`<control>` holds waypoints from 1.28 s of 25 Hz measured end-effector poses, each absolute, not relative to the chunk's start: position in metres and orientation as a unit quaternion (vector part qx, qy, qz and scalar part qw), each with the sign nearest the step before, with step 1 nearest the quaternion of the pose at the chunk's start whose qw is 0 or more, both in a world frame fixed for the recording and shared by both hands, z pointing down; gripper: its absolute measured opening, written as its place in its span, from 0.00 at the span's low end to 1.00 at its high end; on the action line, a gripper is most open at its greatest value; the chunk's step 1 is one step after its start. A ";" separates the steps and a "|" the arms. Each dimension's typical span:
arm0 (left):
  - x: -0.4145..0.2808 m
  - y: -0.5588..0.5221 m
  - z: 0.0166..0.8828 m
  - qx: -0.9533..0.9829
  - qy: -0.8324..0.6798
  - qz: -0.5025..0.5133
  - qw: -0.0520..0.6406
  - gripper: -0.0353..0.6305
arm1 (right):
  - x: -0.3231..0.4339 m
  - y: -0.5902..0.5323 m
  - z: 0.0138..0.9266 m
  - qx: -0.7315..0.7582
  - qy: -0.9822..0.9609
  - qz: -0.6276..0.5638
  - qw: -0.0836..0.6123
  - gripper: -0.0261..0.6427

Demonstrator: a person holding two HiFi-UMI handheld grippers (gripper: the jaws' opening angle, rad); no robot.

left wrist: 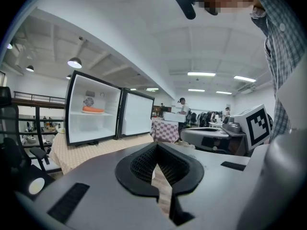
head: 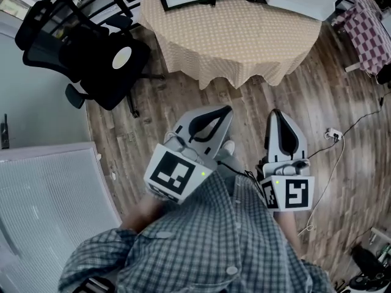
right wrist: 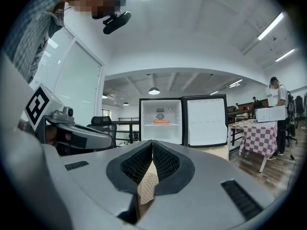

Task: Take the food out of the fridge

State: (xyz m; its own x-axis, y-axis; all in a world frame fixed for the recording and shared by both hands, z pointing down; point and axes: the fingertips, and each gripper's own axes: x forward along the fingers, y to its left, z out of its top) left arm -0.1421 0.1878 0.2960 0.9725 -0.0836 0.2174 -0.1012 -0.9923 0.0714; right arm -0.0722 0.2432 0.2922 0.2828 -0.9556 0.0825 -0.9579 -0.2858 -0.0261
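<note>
Two grippers are in use, and neither carries anything. The left gripper (left wrist: pixel 154 152) has its jaws pressed together with nothing between the pads. The right gripper (right wrist: pixel 152 147) is in the same condition: jaws together, empty.

**Location of the item**
- The fridge (right wrist: pixel 160 121) stands on the far table (head: pixel 232 41), which is covered with a beige patterned cloth.
- Its door (right wrist: pixel 207 121) is swung fully open to the right.
- The food (right wrist: pixel 161 122) lies on the upper shelf (right wrist: pixel 160 125) of the open compartment, near the back wall.
- Both grippers are well apart from the fridge. It sits straight ahead in the right gripper view and to the far left in the left gripper view.

**Expected handling**
- The food is a long, slender orange item lying flat, lengthwise across the shelf. At this range I cannot tell exactly what it is, or whether anything lies under it.
- Judged by shape, it is probably light and fairly stiff.
- Its rounded surface may be smooth, so it could roll on the shelf or slip between the pads.

**Recommended grip**
- Open the jaws before entering the compartment.
- Approach level, above the shelf and below the compartment ceiling.
- Close across the short axis at mid-length so that neither end droops.
- Apply moderate pressure only, because a soft item would bruise.
- The right gripper appears better aligned for the reach.
</note>
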 end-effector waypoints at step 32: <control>-0.002 0.156 0.312 0.990 -0.083 0.110 0.041 0.06 | 0.090 0.232 0.307 0.806 -0.590 0.037 0.019 0.06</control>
